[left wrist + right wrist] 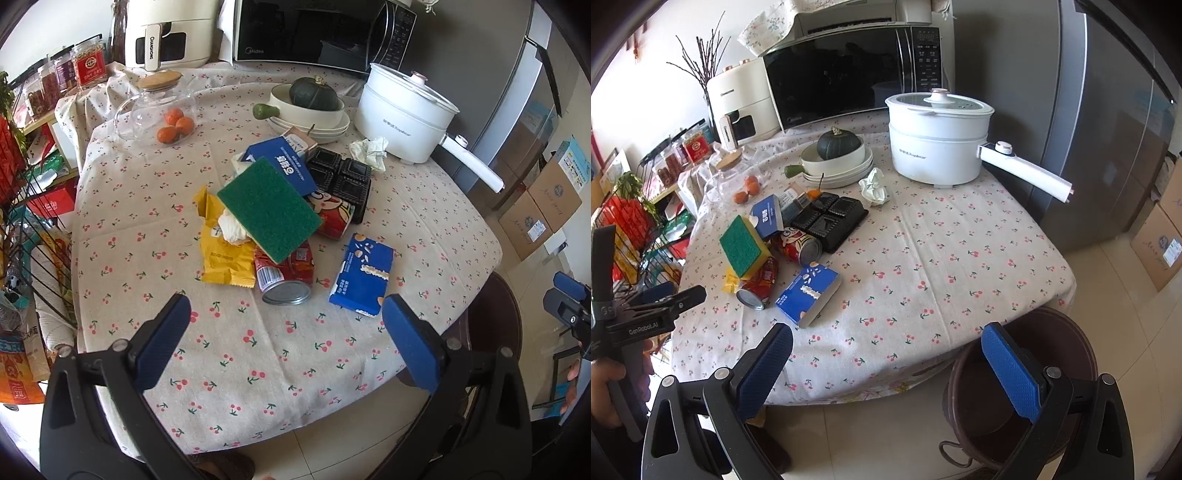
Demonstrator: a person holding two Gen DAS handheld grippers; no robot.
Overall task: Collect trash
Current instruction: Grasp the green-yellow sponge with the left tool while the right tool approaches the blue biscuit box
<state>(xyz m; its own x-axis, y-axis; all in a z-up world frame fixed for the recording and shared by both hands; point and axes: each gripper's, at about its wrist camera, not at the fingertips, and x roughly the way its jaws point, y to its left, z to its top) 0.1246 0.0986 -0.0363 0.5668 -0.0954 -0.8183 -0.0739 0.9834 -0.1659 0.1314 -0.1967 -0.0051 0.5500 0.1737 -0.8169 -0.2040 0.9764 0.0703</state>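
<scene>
Trash: sponge [269,208] atop yellow wrapper [221,254], cans [284,275] and blue box [362,275], mid-desk [147,206].
Obstacles: white pot [938,142], bowls [836,162] behind.
Bin [1027,384]: floor, under my right gripper [886,373].
Grippers: my left gripper [286,339] and right both wide open, empty.

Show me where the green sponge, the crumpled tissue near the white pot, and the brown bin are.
green sponge [269,208], left wrist view, middle of its green top face.
crumpled tissue [873,186], right wrist view, its centre.
brown bin [1067,325], right wrist view, far rim.
</scene>
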